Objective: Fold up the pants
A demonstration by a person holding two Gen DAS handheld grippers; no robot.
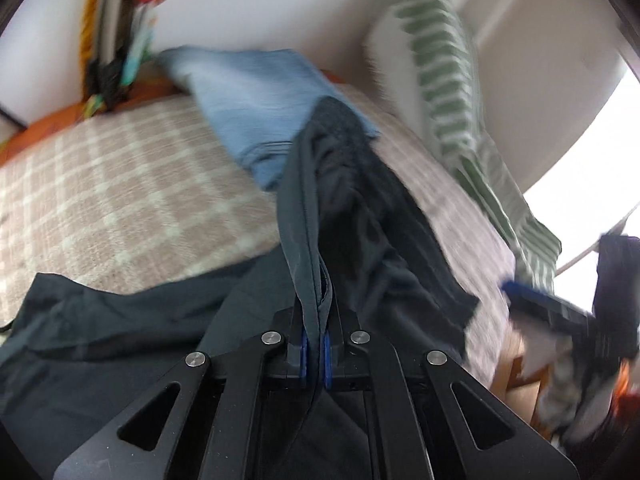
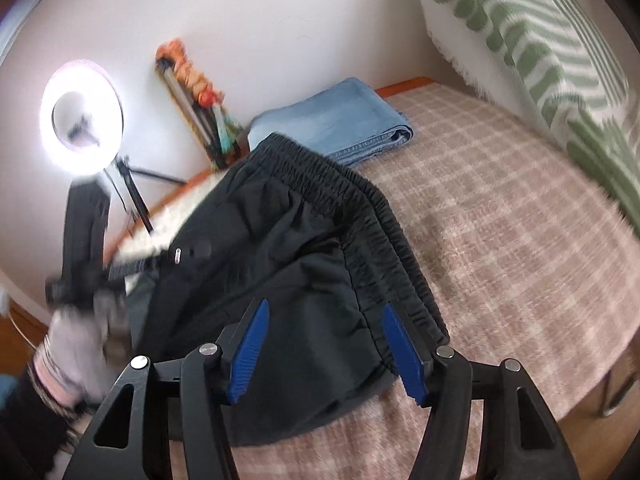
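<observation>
Pinched between the pressed-together blue pads, a seam edge of the black pants (image 1: 344, 208) sits in the left gripper (image 1: 316, 354). Beyond it lies one folded blue jeans (image 1: 256, 96), touching the pants. The right gripper (image 2: 324, 344) is spread over the pants' waistband, gripping nothing. Right of the pants, the checked blanket (image 2: 500, 220) is free. Only the right view shows one ring light (image 2: 82, 118).
</observation>
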